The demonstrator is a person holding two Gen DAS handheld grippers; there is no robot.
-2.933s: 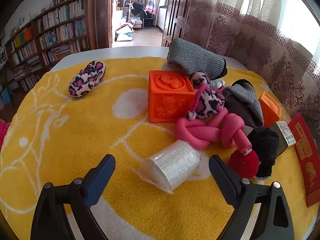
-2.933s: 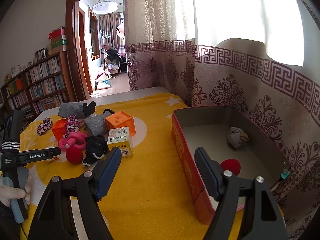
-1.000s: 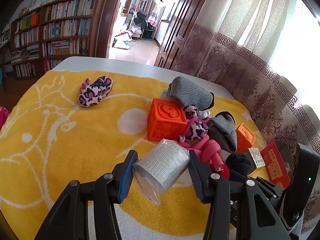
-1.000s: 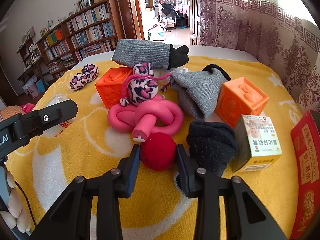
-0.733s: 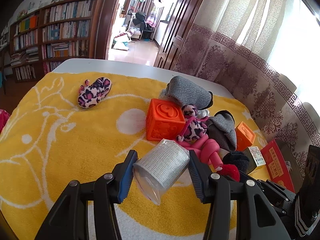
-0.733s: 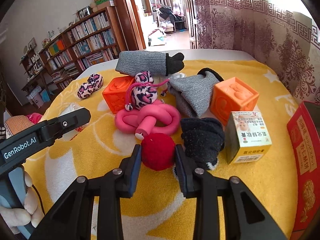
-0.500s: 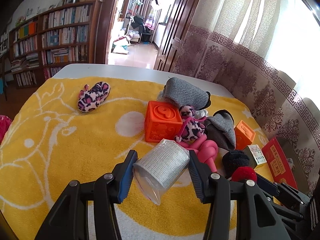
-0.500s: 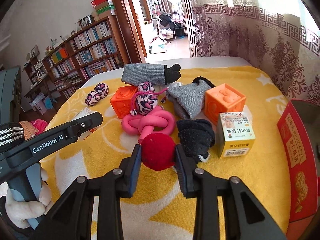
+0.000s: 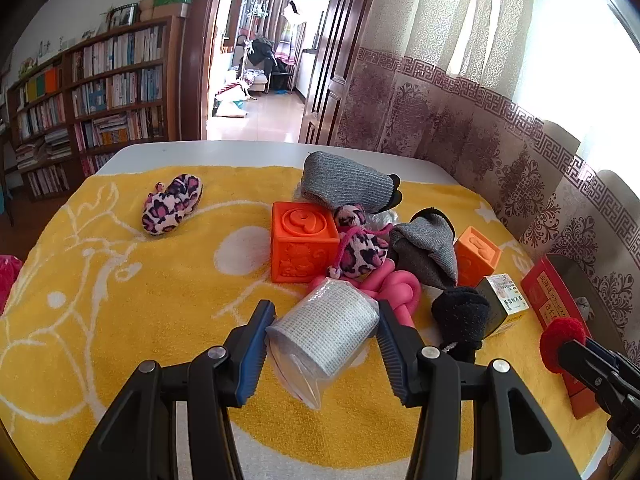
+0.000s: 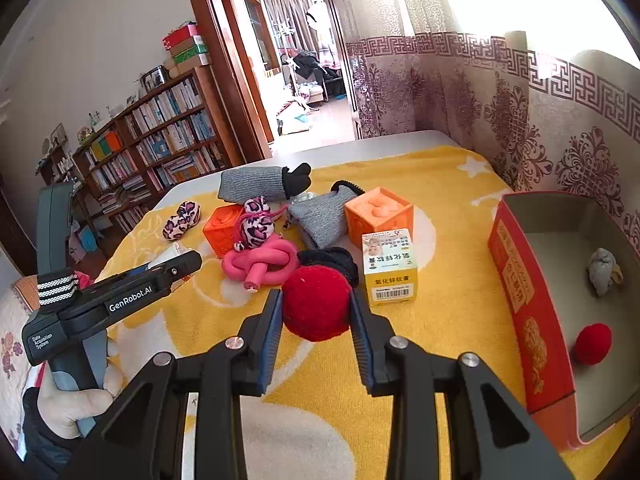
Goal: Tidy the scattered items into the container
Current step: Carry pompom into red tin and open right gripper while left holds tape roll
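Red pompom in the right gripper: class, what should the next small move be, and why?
Probably carry the red pompom sideways until it is over the open red box, then let go. The right gripper has its jaws shut on it, it is already lifted clear of the yellow towel, and the box, holding another red pompom, stands close by with bare floor.

White worktop (image 9: 224, 150) covered by a yellow towel with white line pattern (image 9: 120, 288), on the towel a leopard-print plush (image 9: 170, 204), two orange embossed cubes (image 9: 302, 240) (image 10: 378, 210), grey gloves (image 9: 344, 186), pink knotted tube (image 10: 262, 264), black sock (image 9: 460, 314), small medicine carton (image 10: 390, 266), red open box (image 10: 520, 300) at the right edge
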